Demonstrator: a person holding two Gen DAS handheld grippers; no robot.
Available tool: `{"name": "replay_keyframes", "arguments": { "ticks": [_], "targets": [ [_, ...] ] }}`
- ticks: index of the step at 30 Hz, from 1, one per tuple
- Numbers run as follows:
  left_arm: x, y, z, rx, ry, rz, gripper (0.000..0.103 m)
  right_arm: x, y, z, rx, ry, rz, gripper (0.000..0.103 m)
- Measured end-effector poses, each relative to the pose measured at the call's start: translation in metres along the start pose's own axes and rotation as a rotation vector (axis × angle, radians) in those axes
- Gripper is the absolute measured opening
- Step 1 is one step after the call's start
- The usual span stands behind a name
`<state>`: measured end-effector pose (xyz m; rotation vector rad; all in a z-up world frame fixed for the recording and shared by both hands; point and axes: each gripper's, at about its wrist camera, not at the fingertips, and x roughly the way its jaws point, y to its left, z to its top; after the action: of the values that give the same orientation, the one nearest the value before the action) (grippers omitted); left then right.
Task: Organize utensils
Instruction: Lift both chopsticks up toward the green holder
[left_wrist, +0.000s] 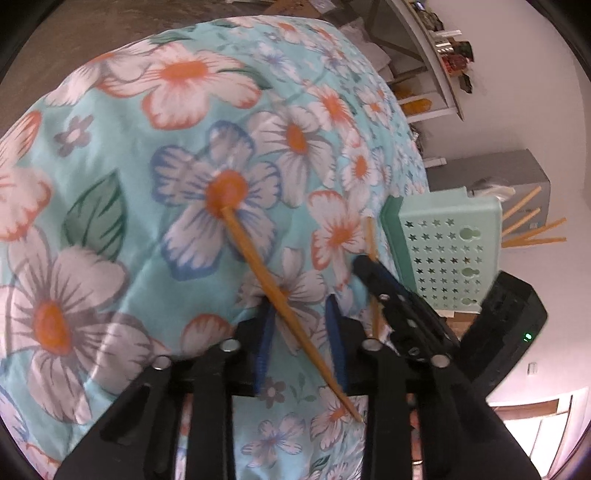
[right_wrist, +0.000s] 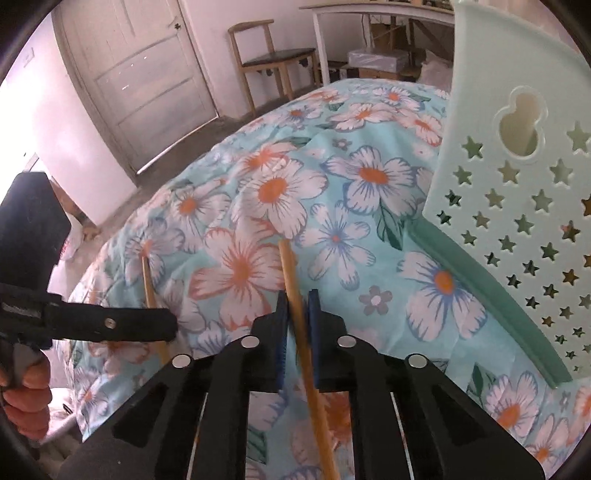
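Note:
A wooden chopstick (left_wrist: 273, 288) lies on the floral cloth and crosses between the fingers of my left gripper (left_wrist: 301, 314), which stands open around it. My right gripper (right_wrist: 298, 306) is shut on a second wooden chopstick (right_wrist: 295, 295) that points forward over the cloth. The right gripper also shows in the left wrist view (left_wrist: 373, 271). The left gripper shows at the left of the right wrist view (right_wrist: 162, 325), over the first chopstick (right_wrist: 149, 280). A mint green utensil holder (right_wrist: 517, 206) with star holes stands at the right; in the left wrist view (left_wrist: 447, 254) several chopsticks (left_wrist: 532, 229) stick out of it.
The floral cloth (left_wrist: 147, 184) covers the table. A wooden chair (right_wrist: 269, 59), a white door (right_wrist: 147, 74) and a white table (right_wrist: 369, 14) stand beyond it. A grey cabinet (left_wrist: 487, 170) and shelves (left_wrist: 436, 66) are behind the holder.

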<state>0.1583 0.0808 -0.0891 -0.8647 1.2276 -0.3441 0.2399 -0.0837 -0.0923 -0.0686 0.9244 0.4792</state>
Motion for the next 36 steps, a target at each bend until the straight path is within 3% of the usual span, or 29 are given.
{"name": "replay_keyframes", "arguments": {
  "ticks": [6,16,24,28,36],
  "targets": [
    [-0.001,0.01,-0.001,-0.05,-0.011,-0.012,0.012,-0.053,-0.003,0.005,0.022,-0.126,-0.026,0.005],
    [-0.015,-0.01,-0.008,0.049,-0.082,-0.001,0.011,-0.158,-0.026,-0.002,0.149,-0.368,-0.072,0.005],
    [-0.056,-0.074,-0.02,0.386,-0.291,0.034,0.01,-0.219,-0.038,-0.017,0.247,-0.525,-0.087,0.005],
    [-0.069,-0.101,-0.034,0.541,-0.366,0.057,0.009,-0.226,-0.036,-0.02,0.276,-0.565,-0.088,0.005],
    [-0.085,-0.135,-0.055,0.736,-0.473,0.101,0.008,-0.242,-0.037,-0.032,0.317,-0.607,-0.084,0.005]
  ]
}}
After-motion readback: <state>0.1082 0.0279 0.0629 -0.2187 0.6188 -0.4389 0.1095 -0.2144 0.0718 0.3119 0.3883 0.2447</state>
